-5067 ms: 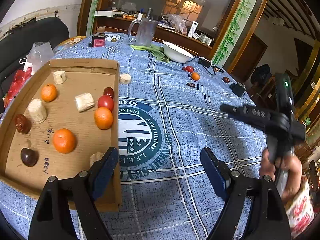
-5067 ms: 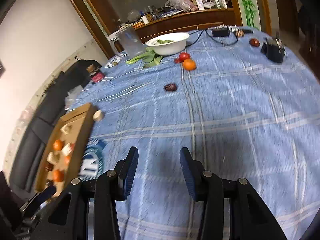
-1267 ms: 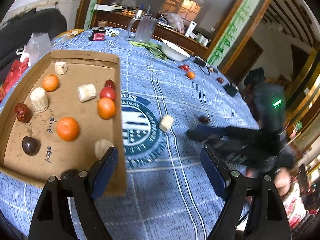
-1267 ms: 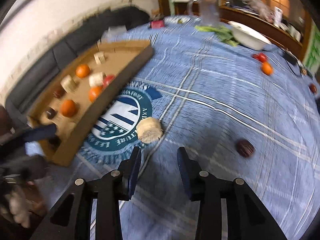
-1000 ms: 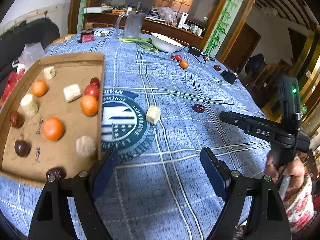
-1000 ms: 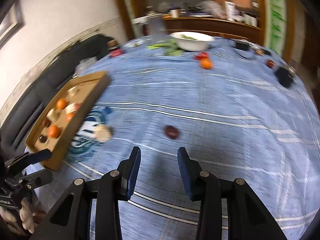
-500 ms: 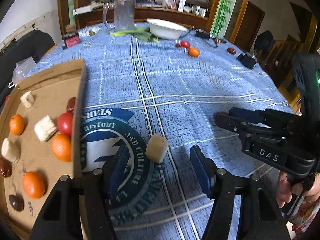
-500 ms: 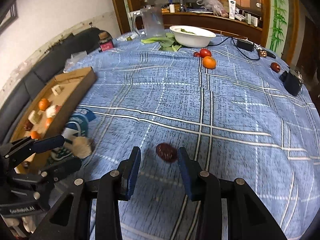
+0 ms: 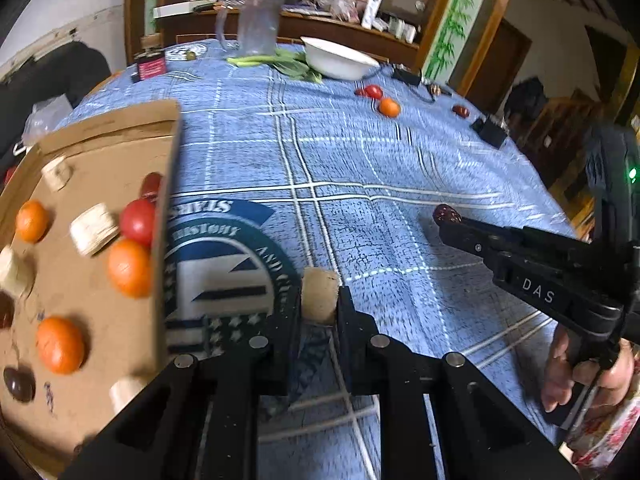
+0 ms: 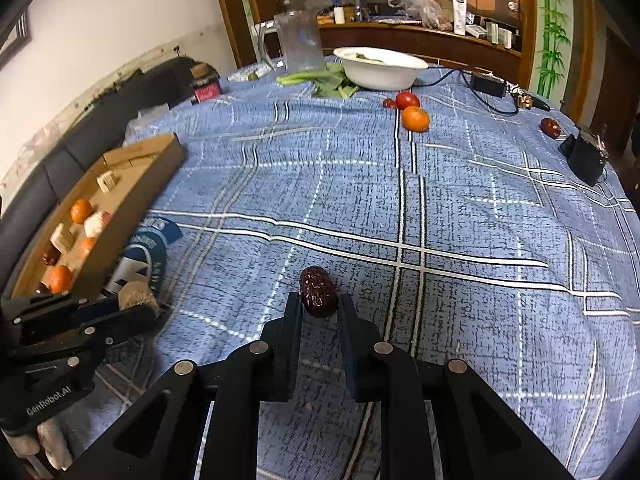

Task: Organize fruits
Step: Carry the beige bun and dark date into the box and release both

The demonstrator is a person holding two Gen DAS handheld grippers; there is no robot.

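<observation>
Jaws both clamped: left gripper (image 9: 319, 307) pinches banana chunk (image 9: 319, 294) beside cardboard tray (image 9: 163, 216); right gripper (image 10: 319, 307) nips red date (image 10: 318, 291); both likely tray-bound.

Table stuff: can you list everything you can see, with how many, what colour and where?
cardboard tray: one, brown, left side of the table
oranges in tray: three, orange
tomato in tray: one, red, by the tray's right wall
banana pieces in tray: several, pale
dates in tray: a few, dark, near end
banana piece: one, pale, between the left fingers
date: one, dark red, between the right fingers
orange and tomato: one each, far side, near the bowl
bowl: one, white, far edge
greens: green, beside the bowl
pitcher: one, clear, far edge
tablecloth: blue, white lines
left hand-held gripper: black, closed on the banana piece
right hand-held gripper: black, closed on the date
</observation>
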